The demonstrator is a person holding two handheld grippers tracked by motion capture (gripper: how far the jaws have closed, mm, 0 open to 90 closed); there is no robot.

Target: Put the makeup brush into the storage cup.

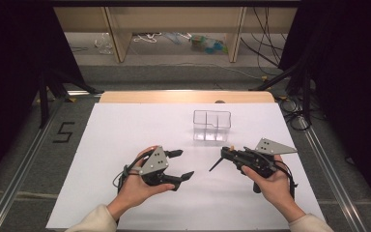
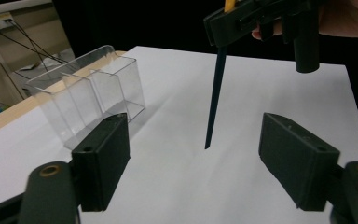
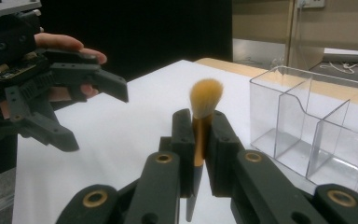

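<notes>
A makeup brush with tan bristles [image 3: 205, 97], a gold ferrule and a thin dark handle [image 2: 214, 93] is clamped in my right gripper [image 3: 199, 122], which is shut on it. In the high view the right gripper [image 1: 228, 152] holds the brush [image 1: 216, 165] with the handle slanting down toward the white sheet. My left gripper [image 1: 183, 164] stands open and empty a little to its left, its jaws wide apart [image 2: 200, 163] and facing the brush handle. A clear plastic organizer [image 1: 212, 124] with several compartments stands empty behind both grippers.
A white sheet [image 1: 125, 135] covers the table, with a wooden edge [image 1: 183, 96] at the far side. The organizer [image 3: 317, 130] is close to the right gripper's right side. Dark stands and cables flank the table, and shelving stands beyond it.
</notes>
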